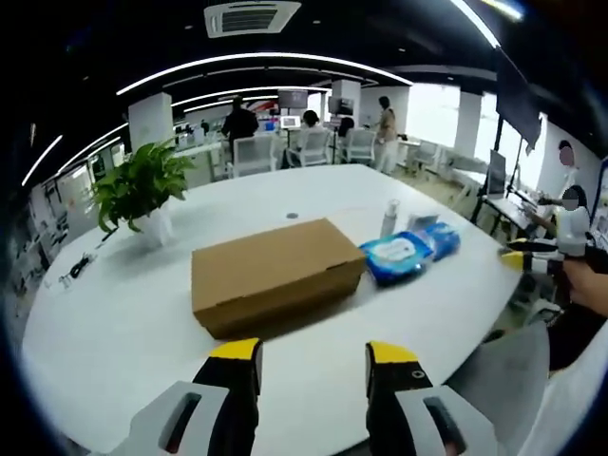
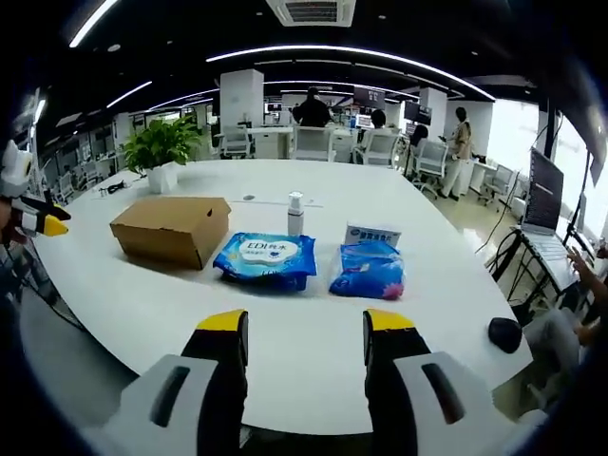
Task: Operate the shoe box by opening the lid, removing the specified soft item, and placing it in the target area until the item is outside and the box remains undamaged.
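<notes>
A closed brown cardboard shoe box (image 1: 275, 274) lies on the white table (image 1: 114, 323), a short way ahead of my left gripper (image 1: 313, 353), which is open and holds nothing. The same shoe box (image 2: 173, 228) sits left of centre in the right gripper view. My right gripper (image 2: 306, 328) is open over the table's near edge, apart from everything. The other gripper's yellow-tipped jaws (image 2: 46, 224) poke in at the left edge, and the right one's tips (image 1: 527, 258) enter the left gripper view from the right.
Beside the box lie a blue wipes pack (image 2: 266, 258), a second blue pack (image 2: 369, 270) and a small white bottle (image 2: 295, 215). A potted plant (image 1: 142, 190) stands at the table's far side. Office chairs and people fill the background. A black mouse (image 2: 503, 334) rests near the right edge.
</notes>
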A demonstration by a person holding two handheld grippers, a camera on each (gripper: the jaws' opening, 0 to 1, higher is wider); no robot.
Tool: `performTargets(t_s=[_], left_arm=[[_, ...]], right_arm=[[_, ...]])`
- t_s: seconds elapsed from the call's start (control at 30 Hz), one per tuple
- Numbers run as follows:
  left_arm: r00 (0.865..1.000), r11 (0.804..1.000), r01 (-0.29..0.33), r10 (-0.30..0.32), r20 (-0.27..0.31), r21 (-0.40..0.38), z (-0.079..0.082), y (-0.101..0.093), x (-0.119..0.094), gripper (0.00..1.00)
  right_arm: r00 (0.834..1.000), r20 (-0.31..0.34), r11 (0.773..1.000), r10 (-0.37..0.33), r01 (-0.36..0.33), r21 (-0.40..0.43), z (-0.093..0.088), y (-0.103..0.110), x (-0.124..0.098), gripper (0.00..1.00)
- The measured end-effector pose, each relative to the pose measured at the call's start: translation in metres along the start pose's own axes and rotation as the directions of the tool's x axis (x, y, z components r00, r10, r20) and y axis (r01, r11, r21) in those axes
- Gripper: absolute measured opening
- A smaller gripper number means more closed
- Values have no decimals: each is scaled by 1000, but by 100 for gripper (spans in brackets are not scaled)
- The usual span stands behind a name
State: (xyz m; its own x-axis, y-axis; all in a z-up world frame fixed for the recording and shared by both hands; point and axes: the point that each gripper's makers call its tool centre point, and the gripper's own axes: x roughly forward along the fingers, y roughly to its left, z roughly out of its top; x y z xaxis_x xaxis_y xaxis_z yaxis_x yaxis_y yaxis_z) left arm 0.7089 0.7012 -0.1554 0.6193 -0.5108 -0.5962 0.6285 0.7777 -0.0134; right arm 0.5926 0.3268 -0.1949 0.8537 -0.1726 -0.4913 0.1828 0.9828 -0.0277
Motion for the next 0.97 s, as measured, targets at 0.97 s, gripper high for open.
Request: performTargets(t_s=[0.97], left_arm=[[998,998,67,-67,-12,-17,-6,12,-2,44]], right_arm=[[999,-13,999,-33,34,12,3,19,-1,47]])
